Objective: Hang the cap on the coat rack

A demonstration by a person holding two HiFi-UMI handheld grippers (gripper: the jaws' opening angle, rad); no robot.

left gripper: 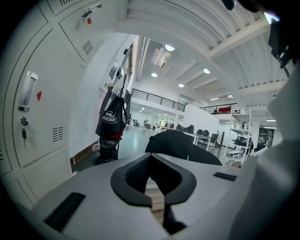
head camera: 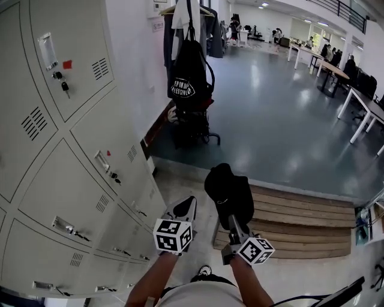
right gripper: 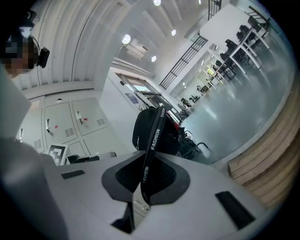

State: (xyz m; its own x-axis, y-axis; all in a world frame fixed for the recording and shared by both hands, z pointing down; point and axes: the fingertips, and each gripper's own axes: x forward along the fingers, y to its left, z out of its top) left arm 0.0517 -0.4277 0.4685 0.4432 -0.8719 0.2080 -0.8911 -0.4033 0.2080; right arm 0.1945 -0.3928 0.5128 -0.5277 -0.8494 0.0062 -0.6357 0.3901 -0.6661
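Note:
My right gripper [head camera: 231, 217] is shut on the strap of a black cap [head camera: 228, 190], which hangs at mid-air in front of me in the head view. In the right gripper view the strap [right gripper: 153, 145], printed "FASHION", runs up from between the jaws of the right gripper [right gripper: 145, 197]. The coat rack [head camera: 187, 15] stands further ahead by the white wall, with a black bag [head camera: 189, 75] and clothes hanging on it. My left gripper [head camera: 186, 205] is shut and empty, just left of the cap. The left gripper view shows the left gripper [left gripper: 153, 199], the cap [left gripper: 183, 146] and the bag [left gripper: 112, 119].
Grey lockers [head camera: 60, 150] line the left side close to my left arm. A scooter [head camera: 193, 126] is parked under the coat rack. A wooden step [head camera: 306, 222] lies at the right before the grey floor. Desks [head camera: 363, 108] stand far right.

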